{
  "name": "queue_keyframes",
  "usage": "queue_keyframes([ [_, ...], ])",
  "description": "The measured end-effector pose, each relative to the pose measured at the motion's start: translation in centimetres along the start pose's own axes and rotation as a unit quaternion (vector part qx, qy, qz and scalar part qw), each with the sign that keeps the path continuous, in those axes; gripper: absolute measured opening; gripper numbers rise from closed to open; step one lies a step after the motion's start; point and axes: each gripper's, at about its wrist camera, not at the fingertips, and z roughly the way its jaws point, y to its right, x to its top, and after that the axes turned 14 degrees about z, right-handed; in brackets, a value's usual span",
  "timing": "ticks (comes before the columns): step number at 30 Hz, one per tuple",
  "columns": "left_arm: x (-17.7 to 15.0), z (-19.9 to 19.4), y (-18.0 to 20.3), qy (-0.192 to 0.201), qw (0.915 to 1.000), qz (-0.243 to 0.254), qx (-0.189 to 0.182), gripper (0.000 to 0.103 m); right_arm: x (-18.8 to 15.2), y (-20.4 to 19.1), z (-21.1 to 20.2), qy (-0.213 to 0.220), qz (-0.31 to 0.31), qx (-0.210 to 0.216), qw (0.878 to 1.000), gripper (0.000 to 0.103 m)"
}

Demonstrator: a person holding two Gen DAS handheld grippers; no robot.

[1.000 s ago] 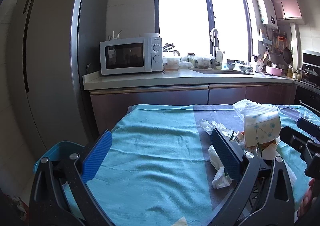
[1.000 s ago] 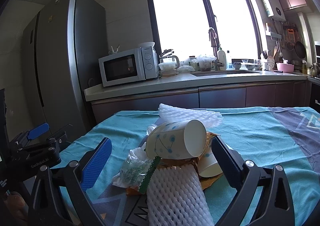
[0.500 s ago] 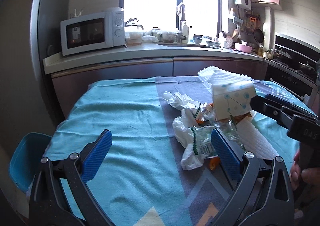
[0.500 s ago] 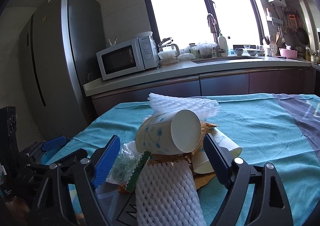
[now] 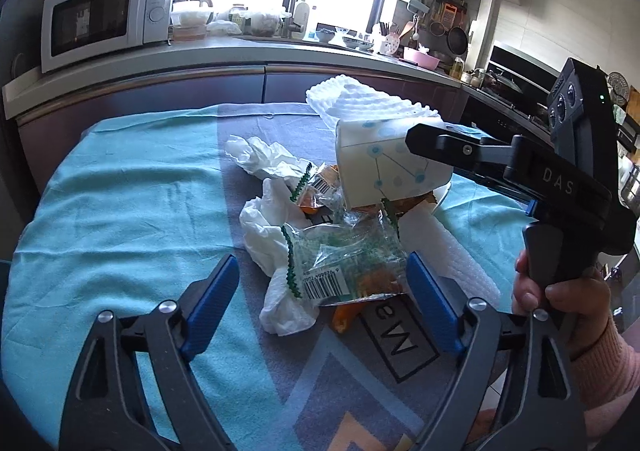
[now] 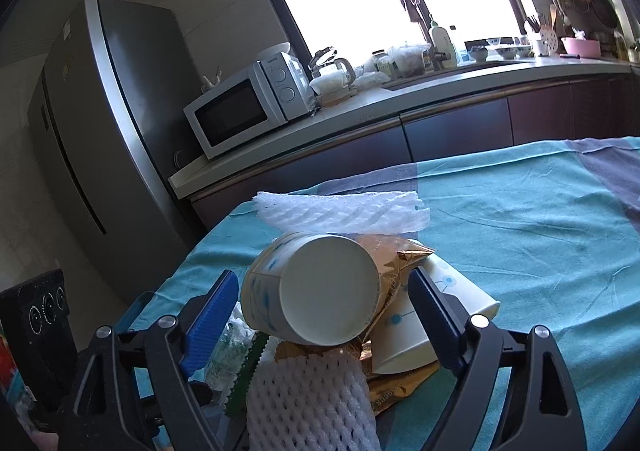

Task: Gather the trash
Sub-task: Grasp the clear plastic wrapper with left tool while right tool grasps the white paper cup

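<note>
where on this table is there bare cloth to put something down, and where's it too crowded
Free: the teal cloth left of the crumpled tissue in the left wrist view, and the stretch right of the lying cups in the right wrist view. Crowded: the centre pile of paper cup, snack wrapper and foam nets.

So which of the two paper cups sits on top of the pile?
The blue-dotted cup with its base toward the right wrist camera; the second cup lies lower, behind the right gripper's finger.

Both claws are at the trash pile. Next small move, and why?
Probably ease the right claw forward a little, then close it on the paper cup. The cup lies on its side atop the pile, between the pads, which do not yet press it. The left claw, jaws closing, frames the clear wrapper without gripping.
</note>
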Motion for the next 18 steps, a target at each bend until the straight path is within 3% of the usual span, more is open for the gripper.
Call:
queue_keyframes([
  [3, 0.1, 0.9, -0.4, -0.009, 0.9996, -0.008, -0.024, 0.062, 0.1, 0.3, 0.2, -0.01, 0.005, 0.015, 1.0, 0.081],
  [5, 0.1, 1.1, -0.4, -0.01, 0.9993, -0.011, -0.036, 0.054, 0.0, 0.3, 0.2, -0.017, 0.008, 0.025, 1.0, 0.066],
  [7, 0.1, 1.1, -0.4, -0.009, 0.9992, -0.01, -0.037, 0.053, -0.2, 0.4, 0.0, -0.024, 0.01, 0.036, 0.999, 0.06],
  [18, -0.1, -1.7, -2.2, 0.013, 0.9991, -0.023, -0.034, 0.045, -0.5, -1.0, -1.9, -0.011, -0.005, 0.061, 0.998, 0.059],
])
